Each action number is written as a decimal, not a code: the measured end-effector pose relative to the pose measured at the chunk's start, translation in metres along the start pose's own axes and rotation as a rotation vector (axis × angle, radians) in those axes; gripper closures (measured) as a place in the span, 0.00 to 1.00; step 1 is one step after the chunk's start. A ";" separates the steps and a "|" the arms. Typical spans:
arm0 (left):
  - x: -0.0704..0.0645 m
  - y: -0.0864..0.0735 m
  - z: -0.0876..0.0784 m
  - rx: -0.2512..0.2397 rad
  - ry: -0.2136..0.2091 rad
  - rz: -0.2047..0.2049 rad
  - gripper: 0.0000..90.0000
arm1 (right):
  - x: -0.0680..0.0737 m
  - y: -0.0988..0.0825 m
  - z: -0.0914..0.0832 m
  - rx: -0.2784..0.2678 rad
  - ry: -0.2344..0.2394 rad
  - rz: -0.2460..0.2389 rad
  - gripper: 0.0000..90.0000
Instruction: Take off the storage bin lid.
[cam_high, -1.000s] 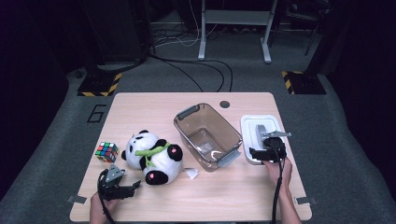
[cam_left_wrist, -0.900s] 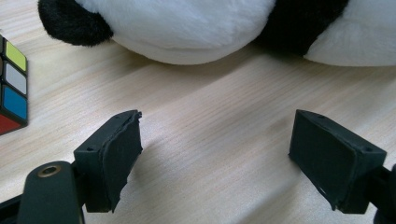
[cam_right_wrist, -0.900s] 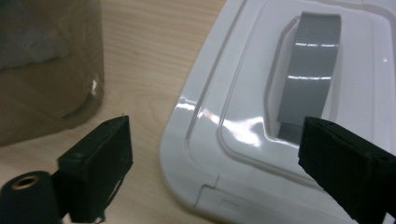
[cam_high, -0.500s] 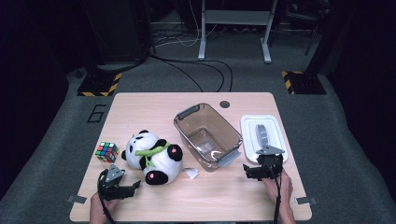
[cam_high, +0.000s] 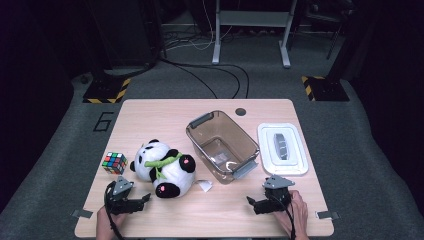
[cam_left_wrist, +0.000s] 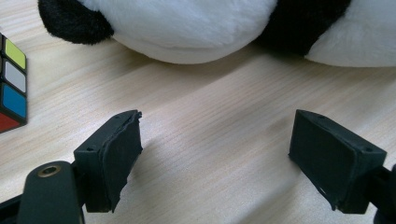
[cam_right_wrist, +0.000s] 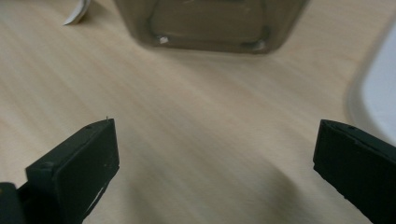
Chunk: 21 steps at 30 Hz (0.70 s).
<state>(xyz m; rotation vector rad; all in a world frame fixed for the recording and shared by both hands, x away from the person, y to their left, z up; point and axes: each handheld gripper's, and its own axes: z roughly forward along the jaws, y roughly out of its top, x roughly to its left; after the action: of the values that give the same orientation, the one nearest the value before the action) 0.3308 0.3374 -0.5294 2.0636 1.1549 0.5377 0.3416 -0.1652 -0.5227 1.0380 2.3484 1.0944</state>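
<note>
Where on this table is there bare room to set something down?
Free: the far-left corner of the table beyond the panda, and the near strip between the left gripper and right gripper. Crowded: cube, panda, clear bin and white lid across the middle.

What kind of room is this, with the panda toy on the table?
Probably a lab or test room, not a home. A wooden table stands on grey carpet, cables run over the floor, black-and-yellow warning tape marks it, and a metal desk frame stands behind.

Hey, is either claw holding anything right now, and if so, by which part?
Nothing is held. The left claw stands open over bare table near the panda; the right claw is open too.
</note>
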 end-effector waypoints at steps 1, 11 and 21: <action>0.000 0.000 0.000 0.001 -0.001 -0.003 0.19 | 0.002 -0.001 0.002 0.007 0.022 -0.003 0.00; 0.000 0.000 0.001 -0.007 0.013 -0.020 0.18 | 0.009 0.001 0.012 0.087 0.083 -0.073 0.00; 0.000 0.000 0.000 0.005 0.018 -0.019 0.18 | 0.007 0.008 0.020 0.089 0.121 -0.102 0.00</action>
<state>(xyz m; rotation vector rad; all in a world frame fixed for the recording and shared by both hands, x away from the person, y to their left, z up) 0.3308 0.3375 -0.5292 2.0538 1.1854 0.5459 0.3525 -0.1464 -0.5297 0.8932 2.5362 1.0500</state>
